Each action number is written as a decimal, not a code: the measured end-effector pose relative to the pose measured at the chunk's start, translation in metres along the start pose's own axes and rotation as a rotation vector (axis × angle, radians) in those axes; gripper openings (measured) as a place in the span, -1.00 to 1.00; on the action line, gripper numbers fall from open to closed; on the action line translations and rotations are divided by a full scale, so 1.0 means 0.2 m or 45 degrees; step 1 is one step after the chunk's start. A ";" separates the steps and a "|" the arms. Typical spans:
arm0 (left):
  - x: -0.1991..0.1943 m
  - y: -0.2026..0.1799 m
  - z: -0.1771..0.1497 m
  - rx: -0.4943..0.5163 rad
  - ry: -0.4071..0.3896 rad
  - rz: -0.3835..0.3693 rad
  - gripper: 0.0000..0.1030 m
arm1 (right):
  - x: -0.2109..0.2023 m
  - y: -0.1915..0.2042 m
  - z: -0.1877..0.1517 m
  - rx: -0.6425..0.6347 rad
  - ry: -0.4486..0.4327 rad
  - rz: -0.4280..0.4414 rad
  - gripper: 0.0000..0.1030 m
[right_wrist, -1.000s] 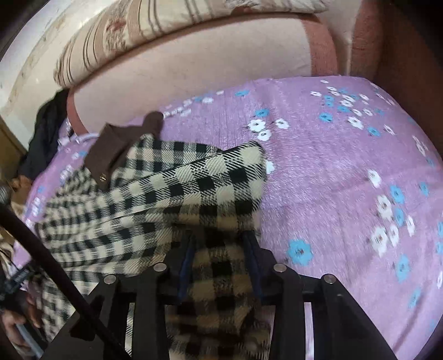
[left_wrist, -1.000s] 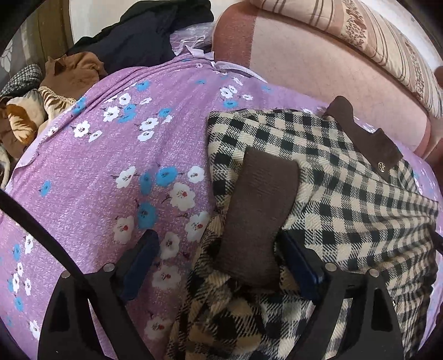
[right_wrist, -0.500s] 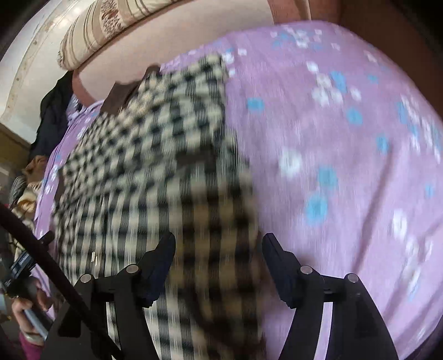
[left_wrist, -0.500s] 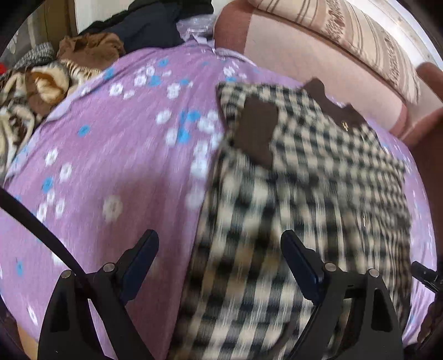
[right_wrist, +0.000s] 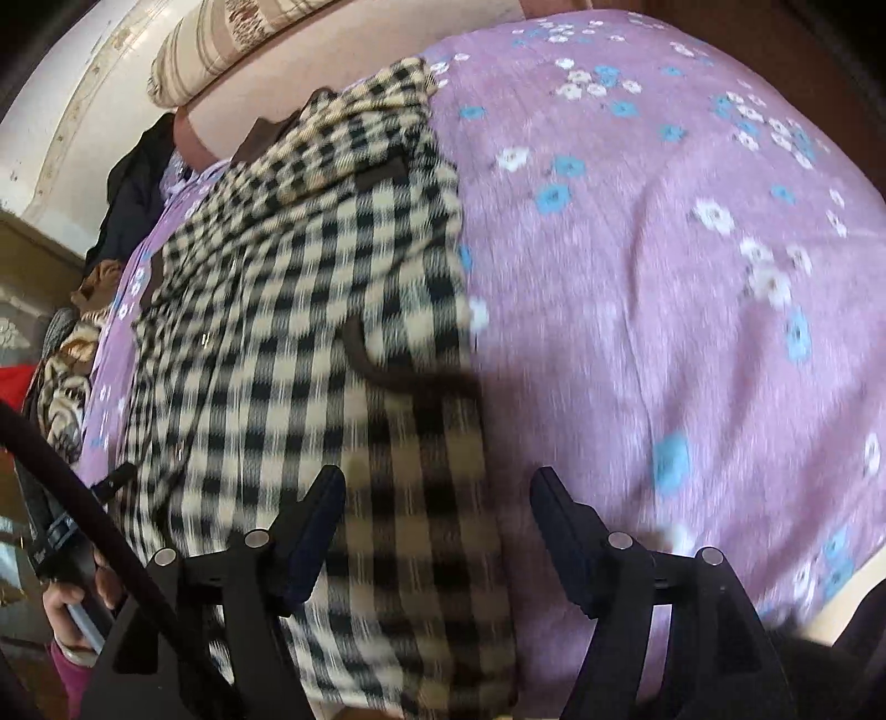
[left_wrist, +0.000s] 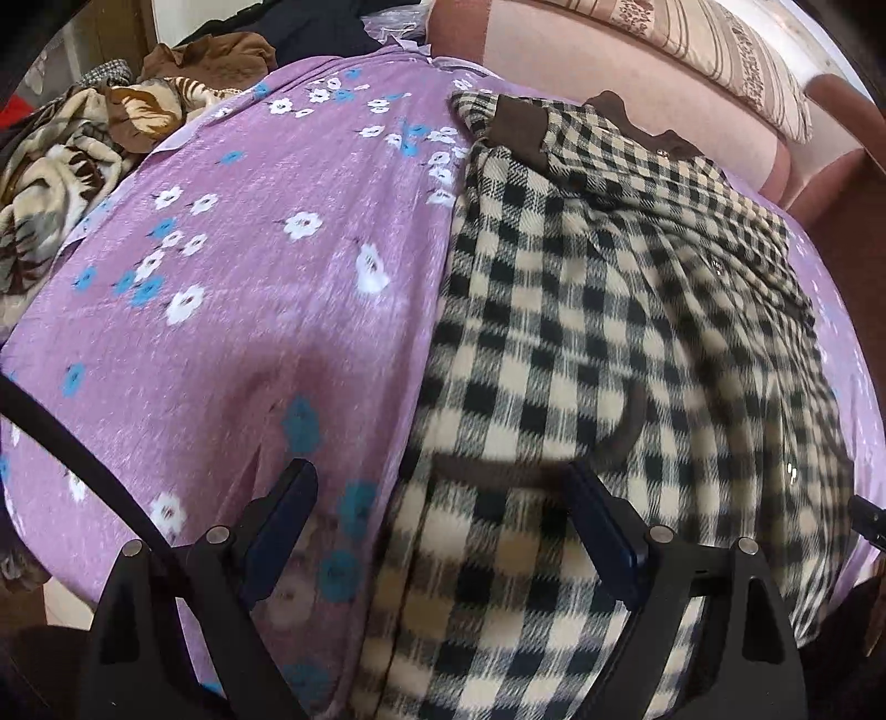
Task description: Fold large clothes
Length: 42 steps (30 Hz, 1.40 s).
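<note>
Both your grippers have pulled back toward the near edge of the purple bedspread (left_wrist: 249, 310); the right gripper (right_wrist: 437, 531) has just let go of the checked coat (left_wrist: 581, 343), the left gripper (left_wrist: 443, 531) gapes empty.

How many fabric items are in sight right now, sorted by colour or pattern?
Black-and-cream checked coat: 1
Purple floral bedsheet: 1
Striped cushion: 1
Brown garment: 1
Dark garment: 1
Brown-and-cream patterned blanket: 1
Total: 6

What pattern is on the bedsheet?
Purple bedsheet with white and blue flowers, clearest in the right wrist view.
</note>
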<state>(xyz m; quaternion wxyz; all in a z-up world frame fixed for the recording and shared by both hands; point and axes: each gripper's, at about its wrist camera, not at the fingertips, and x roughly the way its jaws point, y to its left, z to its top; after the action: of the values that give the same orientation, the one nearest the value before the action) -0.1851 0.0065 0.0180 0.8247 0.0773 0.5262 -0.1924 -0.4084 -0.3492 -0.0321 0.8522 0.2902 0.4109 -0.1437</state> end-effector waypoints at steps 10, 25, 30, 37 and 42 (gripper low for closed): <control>-0.04 0.05 -0.10 0.012 -0.008 0.008 0.72 | 0.01 0.06 -0.17 -0.115 0.097 0.017 0.52; -0.10 0.09 -0.20 0.035 0.085 -0.053 0.72 | -0.01 0.04 -0.24 -0.129 0.138 0.079 0.54; -0.12 0.15 -0.26 0.009 0.119 -0.105 0.72 | 0.00 0.07 -0.25 -0.161 0.114 0.049 0.44; -0.14 0.14 -0.31 0.033 0.147 -0.159 0.71 | -0.02 0.13 -0.26 -0.299 0.107 0.052 -0.30; -0.19 0.16 -0.29 -0.011 0.092 -0.217 0.62 | -0.05 0.15 -0.25 -0.293 0.101 0.086 -0.33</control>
<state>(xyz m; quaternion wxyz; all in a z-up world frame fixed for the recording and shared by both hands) -0.2349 0.0646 0.0238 0.7861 0.0355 0.5611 -0.2567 -0.4308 -0.2960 -0.0373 0.8674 0.2095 0.4480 -0.0554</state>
